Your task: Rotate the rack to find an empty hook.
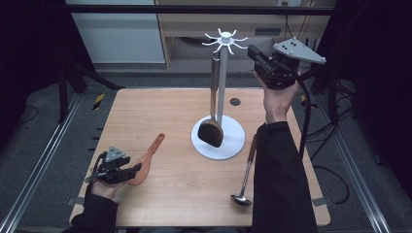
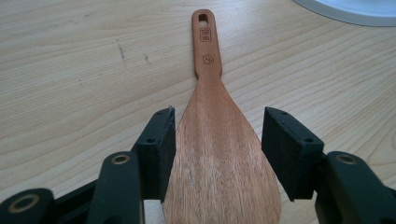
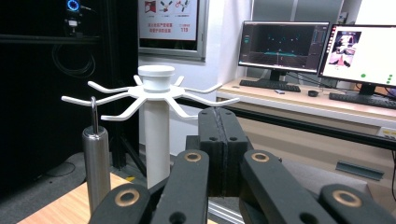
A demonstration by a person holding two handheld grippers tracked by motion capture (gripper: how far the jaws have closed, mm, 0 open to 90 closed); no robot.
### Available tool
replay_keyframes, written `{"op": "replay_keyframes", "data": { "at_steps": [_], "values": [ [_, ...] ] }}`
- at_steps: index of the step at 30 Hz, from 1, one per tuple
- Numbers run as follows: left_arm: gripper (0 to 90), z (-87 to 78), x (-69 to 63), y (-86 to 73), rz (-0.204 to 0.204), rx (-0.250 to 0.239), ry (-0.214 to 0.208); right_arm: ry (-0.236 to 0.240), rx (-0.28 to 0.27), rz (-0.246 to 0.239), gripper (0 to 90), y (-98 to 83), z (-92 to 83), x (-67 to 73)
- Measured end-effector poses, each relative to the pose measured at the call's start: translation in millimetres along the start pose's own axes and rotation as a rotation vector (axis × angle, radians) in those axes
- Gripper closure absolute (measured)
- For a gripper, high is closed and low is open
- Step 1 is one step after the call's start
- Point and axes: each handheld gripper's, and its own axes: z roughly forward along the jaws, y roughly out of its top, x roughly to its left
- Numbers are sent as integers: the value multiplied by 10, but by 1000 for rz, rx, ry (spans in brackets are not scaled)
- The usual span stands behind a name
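The wooden spatula (image 1: pixel 148 162) lies flat on the table (image 1: pixel 170 204) at about 8 o'clock from the white hanging rack (image 1: pixel 222 90), its handle with the hanging hole pointing toward the rack's base. The left tongs (image 1: pixel 132 171) straddle the blade: in the left gripper view the left pad (image 2: pixel 163 149) sits against the blade's edge, while the right pad (image 2: pixel 286 151) stands just apart from it, so the tongs are released, bracketing the spatula (image 2: pixel 219 154) without yet clamping it. The right tongs (image 1: pixel 253 52) are held up beside the rack's top at about 3 o'clock from its prongs, clenched on nothing; the right gripper view shows the 2 pads (image 3: pixel 223 149) pressed together.

1 dark spatula (image 1: pixel 212 128) already hangs from a prong on its steel handle. A ladle (image 1: pixel 245 177) lies at 5 o'clock from the base.

The risks, as I judge them:
- Closing on the blade's tapered, curved edges could squeeze it forward out of the pads.
- Only 1 pad touching means the spatula may skid sideways as the tongs shut.
- A grip this far from the hole leaves a long lever, so the handle may swing and knock the hung spatula.
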Motion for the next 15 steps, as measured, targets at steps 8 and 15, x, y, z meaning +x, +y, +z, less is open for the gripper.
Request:
{"op": "replay_keyframes", "data": {
  "at_steps": [8, 15],
  "values": [
    [448, -4, -1, 0, 0, -1, 1, -8, 12, -3, 883, -4, -8, -7],
    [448, -3, -5, -4, 3, 6, 7, -34, 75, -21, 712, -132, -131, 63]
  ]
}}
